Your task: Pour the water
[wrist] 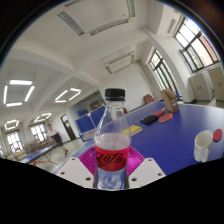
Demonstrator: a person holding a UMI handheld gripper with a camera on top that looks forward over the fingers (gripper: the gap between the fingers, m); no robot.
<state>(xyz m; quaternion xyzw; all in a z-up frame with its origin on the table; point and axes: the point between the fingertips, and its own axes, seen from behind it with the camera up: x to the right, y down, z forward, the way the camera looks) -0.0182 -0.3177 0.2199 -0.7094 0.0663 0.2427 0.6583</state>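
A clear plastic bottle (111, 140) with a red label and a black cap stands upright between my fingers. My gripper (111, 160) is shut on the bottle, with the pink pads (86, 158) pressing its red label from both sides. The bottle holds clear liquid in its lower part. A white cup (203, 147) stands on the blue table (170, 125), off to the right and beyond the fingers. The view is tilted upward, so much of the ceiling shows behind the bottle.
A small red item (216, 133) lies next to the white cup. A dark flat object (150, 119) and a red one (165, 117) lie further back on the table. Chairs and windows line the far side of the room.
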